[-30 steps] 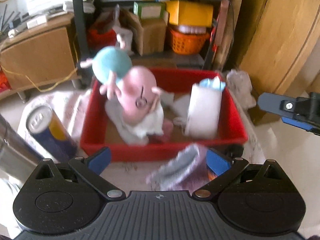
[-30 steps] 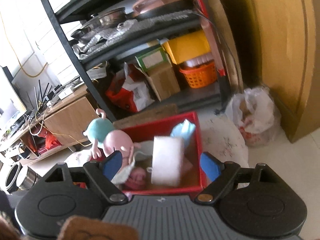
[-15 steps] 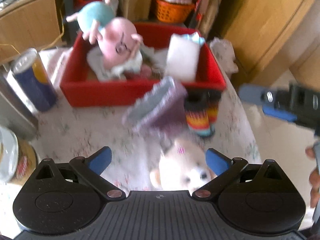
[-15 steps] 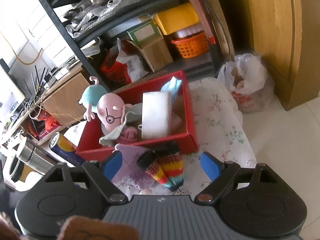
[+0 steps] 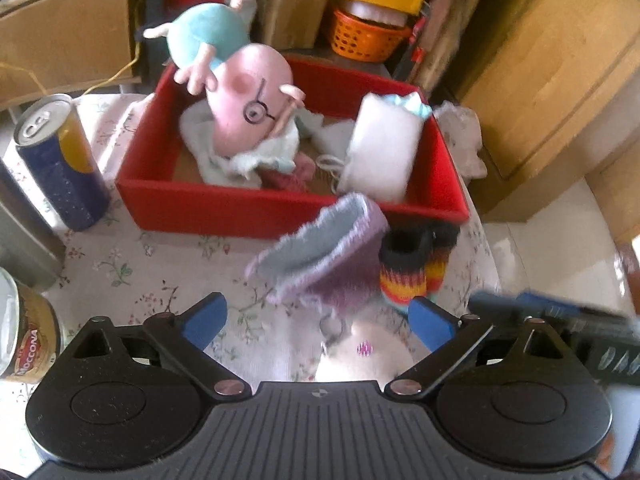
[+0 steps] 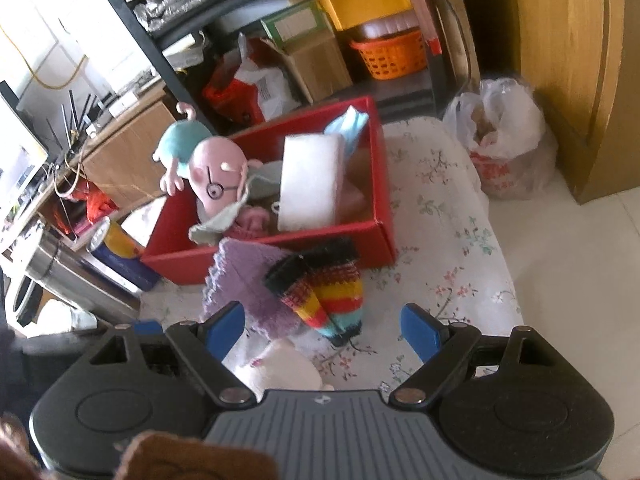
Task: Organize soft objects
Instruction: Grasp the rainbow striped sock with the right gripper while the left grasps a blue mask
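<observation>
A red box (image 5: 248, 210) (image 6: 372, 168) on the floral tablecloth holds a pink pig plush (image 5: 248, 104) (image 6: 216, 180), a white sponge block (image 5: 380, 152) (image 6: 312, 184) and cloths. In front of it lie a purple knitted cloth (image 5: 320, 252) (image 6: 248, 280), rainbow striped socks (image 5: 408, 276) (image 6: 328, 292) and a white plush (image 5: 364, 356) (image 6: 280, 368). My left gripper (image 5: 318, 322) is open and empty above the white plush. My right gripper (image 6: 322, 326) is open and empty just short of the socks.
A blue and yellow can (image 5: 60, 160) (image 6: 116, 256) stands left of the box. A Moccona tin (image 5: 24, 336) and a steel flask (image 6: 60, 276) are at the left. Shelving with an orange basket (image 6: 392, 56) is behind; a plastic bag (image 6: 504, 136) sits on the floor right.
Both grippers pulled back from the red box and tilted down, bringing the purple cloth, socks and white plush into view. The right gripper dropped lower on the right of the left view.
</observation>
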`<state>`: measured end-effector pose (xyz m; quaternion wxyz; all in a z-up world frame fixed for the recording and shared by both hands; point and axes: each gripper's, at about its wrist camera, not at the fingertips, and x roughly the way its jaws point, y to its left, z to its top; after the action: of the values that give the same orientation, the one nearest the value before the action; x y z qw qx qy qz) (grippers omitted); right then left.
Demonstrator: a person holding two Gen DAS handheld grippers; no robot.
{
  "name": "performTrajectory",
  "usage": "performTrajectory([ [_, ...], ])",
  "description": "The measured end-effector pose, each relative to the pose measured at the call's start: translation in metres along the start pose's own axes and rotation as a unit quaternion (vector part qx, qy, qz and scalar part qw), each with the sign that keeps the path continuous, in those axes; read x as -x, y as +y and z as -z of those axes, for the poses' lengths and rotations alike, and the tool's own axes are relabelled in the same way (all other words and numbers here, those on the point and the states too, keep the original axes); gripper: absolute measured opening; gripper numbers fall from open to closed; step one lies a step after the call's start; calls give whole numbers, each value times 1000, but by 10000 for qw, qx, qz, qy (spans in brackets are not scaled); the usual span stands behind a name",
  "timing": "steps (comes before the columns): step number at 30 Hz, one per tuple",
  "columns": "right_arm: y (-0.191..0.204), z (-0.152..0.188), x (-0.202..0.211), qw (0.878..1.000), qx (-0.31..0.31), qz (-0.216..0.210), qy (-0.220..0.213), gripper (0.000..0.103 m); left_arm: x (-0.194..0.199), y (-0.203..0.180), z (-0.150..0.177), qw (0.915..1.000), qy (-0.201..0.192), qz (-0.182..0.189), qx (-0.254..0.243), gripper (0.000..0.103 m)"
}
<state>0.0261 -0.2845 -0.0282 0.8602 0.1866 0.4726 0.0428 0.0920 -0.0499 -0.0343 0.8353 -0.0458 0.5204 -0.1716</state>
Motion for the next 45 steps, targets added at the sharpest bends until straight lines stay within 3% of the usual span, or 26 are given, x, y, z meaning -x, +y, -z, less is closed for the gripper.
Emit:
performTrajectory([
  [6, -1, -1, -35, 9993, -39, 14, 367, 58, 19, 23, -7, 9988, -199, 31, 445, 93],
  [12, 6, -5, -65, 9994, 107, 48, 317, 58, 16, 32, -1, 9980, 125, 331, 525, 93],
  [13, 5, -6, -70, 9994, 56, 12, 337, 55, 16, 31, 0, 9977, 180, 394, 513, 93],
  [17, 5, -5, -78, 9982, -147, -174, 553, 13, 10, 24, 6, 9985, 330, 347, 271, 93],
  [22, 0, -6, -59, 9984, -254, -252, 439, 0, 5, 21, 6, 9986, 353, 291, 251, 93],
  [29, -11, -9, -40, 9980, -402, -393, 272, 0, -4, 1, 23, 9967, 669, 340, -320, 94],
  [34, -11, -8, -55, 9963, -452, -413, 597, 0, -2, 11, 23, 9967, 696, 397, -130, 94],
  [38, 5, -9, -65, 9981, 3, -289, 551, 28, 2, 19, 23, 9957, 740, 556, -29, 94],
  [42, 20, -6, -85, 9971, 275, -275, 650, 28, 1, 17, 30, 9936, 892, 680, -99, 94],
  [45, 30, -4, -95, 9967, 519, 41, 625, 23, 1, 13, 42, 9914, 1042, 683, -399, 94],
])
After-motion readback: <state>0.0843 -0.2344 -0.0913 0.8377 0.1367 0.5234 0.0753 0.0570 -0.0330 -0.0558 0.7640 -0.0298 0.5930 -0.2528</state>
